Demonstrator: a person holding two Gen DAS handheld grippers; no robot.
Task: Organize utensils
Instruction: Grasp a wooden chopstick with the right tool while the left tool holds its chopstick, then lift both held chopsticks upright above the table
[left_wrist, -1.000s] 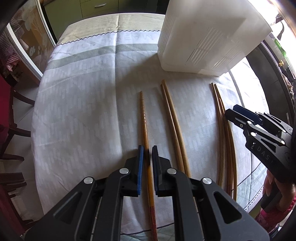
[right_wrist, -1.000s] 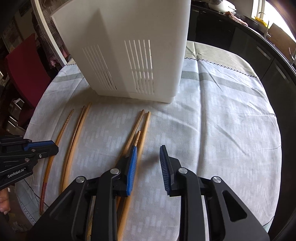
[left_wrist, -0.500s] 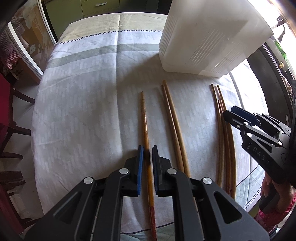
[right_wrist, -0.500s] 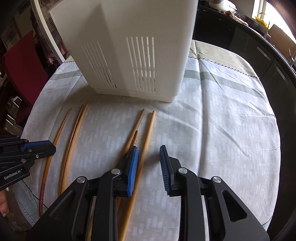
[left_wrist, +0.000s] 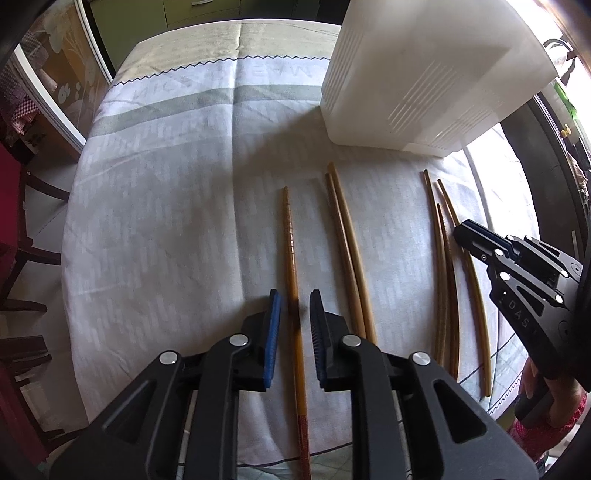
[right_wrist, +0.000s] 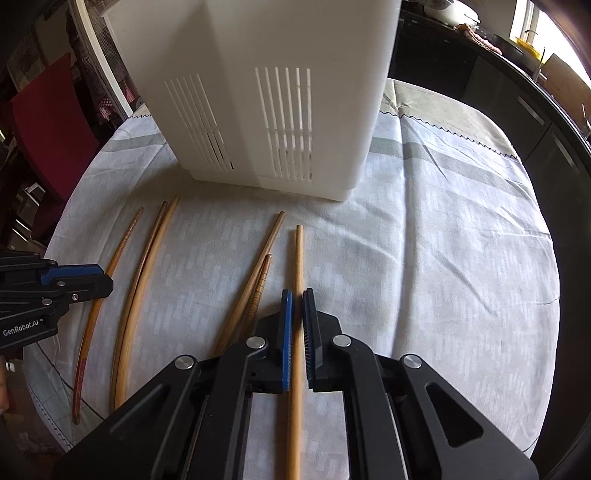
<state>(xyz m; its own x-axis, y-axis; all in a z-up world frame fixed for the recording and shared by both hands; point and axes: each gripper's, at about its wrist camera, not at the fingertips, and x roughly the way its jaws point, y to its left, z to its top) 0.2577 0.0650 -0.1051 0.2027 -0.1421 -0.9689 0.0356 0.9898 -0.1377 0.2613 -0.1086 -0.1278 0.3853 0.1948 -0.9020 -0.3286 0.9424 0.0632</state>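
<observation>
Several wooden chopsticks lie on the tablecloth in front of a white slotted utensil holder (left_wrist: 424, 74) (right_wrist: 258, 92). My left gripper (left_wrist: 294, 295) points down over a dark orange chopstick (left_wrist: 291, 251). Its jaws are opening, and the stick lies between the pads without being pressed. My right gripper (right_wrist: 297, 291) is shut on a light chopstick (right_wrist: 299, 254) that runs straight out toward the holder. Two more sticks (right_wrist: 258, 273) lie just left of it. A pair (left_wrist: 347, 243) rests between the two grippers. The right gripper (left_wrist: 461, 230) also shows at the right edge of the left wrist view.
The round table carries a white and grey cloth (left_wrist: 166, 203), whose edge is close below both grippers. A red chair (right_wrist: 48, 122) and dark wooden chairs (left_wrist: 22, 258) stand to the left. Dark counters (right_wrist: 535, 122) run along the right. A hand (left_wrist: 546, 402) holds the right gripper.
The right gripper's jaws have closed onto the light chopstick, which now lies straight between them. The left gripper's jaws have spread apart around the dark orange chopstick.
</observation>
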